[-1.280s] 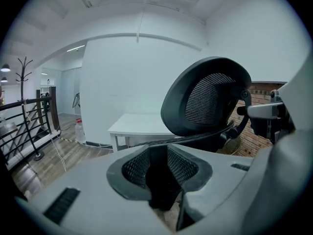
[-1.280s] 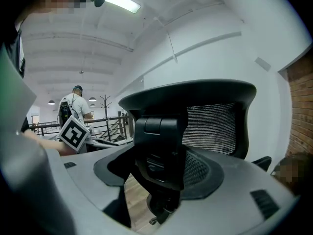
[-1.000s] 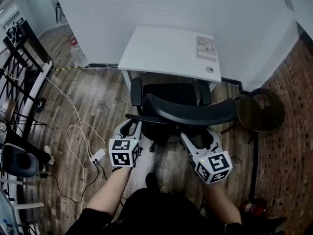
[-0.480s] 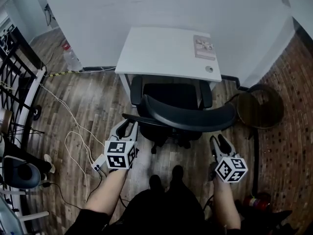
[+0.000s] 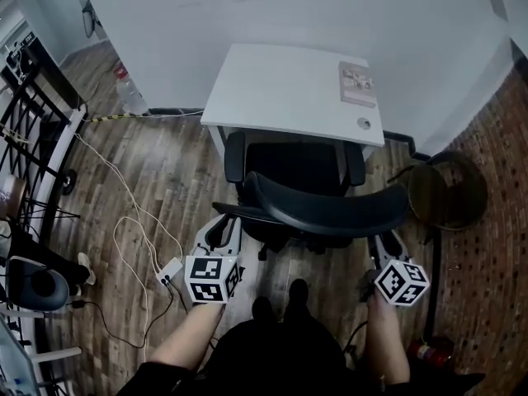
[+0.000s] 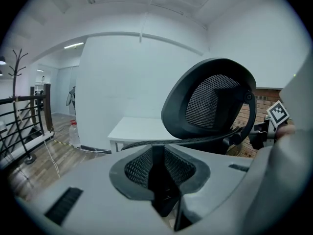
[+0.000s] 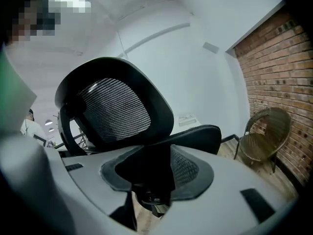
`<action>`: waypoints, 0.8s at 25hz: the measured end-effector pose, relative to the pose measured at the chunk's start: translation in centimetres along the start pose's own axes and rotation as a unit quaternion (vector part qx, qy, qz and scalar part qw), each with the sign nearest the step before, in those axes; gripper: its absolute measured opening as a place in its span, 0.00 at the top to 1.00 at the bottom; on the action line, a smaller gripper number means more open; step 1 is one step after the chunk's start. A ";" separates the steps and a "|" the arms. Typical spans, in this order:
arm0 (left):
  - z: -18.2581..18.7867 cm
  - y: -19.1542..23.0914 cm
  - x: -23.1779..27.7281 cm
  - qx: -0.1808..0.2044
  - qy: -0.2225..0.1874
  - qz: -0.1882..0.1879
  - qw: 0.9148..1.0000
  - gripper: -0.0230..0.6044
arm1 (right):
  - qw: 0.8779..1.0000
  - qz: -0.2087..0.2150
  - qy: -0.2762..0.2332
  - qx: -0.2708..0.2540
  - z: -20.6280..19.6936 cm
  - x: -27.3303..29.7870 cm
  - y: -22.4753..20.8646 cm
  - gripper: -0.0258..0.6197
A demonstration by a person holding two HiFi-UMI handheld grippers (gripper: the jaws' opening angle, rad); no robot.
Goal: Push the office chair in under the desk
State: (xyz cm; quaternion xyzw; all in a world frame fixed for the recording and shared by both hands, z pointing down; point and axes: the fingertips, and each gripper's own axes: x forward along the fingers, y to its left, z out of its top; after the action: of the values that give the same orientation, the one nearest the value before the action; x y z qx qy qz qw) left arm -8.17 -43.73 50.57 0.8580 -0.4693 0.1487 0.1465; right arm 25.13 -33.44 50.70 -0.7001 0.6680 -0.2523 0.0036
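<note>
The black mesh office chair (image 5: pixel 330 210) faces the white desk (image 5: pixel 280 89), its seat partly under the desk's front edge. My left gripper (image 5: pixel 224 228) sits just behind the thin bar at the left end of the backrest. Its jaws are closing, and a narrow dark gap shows between them, with nothing in it. In the left gripper view that bar arcs just past the left gripper (image 6: pixel 159 150), below the backrest (image 6: pixel 210 102). My right gripper (image 5: pixel 384 244) is open beside the backrest's right end, apart from it. The right gripper view shows the backrest (image 7: pixel 115 109) ahead.
A round wicker chair (image 5: pixel 441 192) stands close on the right by the brick wall (image 7: pixel 283 72). A white cable and power strip (image 5: pixel 167 269) lie on the wood floor to the left. A black railing (image 5: pixel 33 130) and a bottle (image 5: pixel 128 89) are far left. The person's shoes (image 5: pixel 285 299) are behind the chair.
My right gripper has drawn back from under the backrest and swung out to the right. My left gripper has stayed at the chair's left end. The chair has barely shifted.
</note>
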 end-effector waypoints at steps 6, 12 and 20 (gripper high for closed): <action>0.6 1.6 1.4 -0.014 0.000 0.033 0.999 0.86 | 1.000 0.011 0.012 -0.006 -0.1 0.9 1.0 0.72; 1.3 2.9 2.7 -0.007 -0.006 0.053 0.999 0.91 | 1.000 0.005 0.009 0.015 -0.1 2.0 1.9 0.75; 0.9 2.7 2.2 -0.014 0.003 0.036 0.999 0.91 | 1.000 0.006 0.006 0.008 -0.6 1.2 1.8 0.76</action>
State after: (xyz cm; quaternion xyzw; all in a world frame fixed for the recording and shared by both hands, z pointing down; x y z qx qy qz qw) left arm -9.28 -47.13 50.90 0.8378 -0.5016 0.1502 0.1548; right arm 23.23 -34.58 51.03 -0.6946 0.6700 -0.2619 0.0070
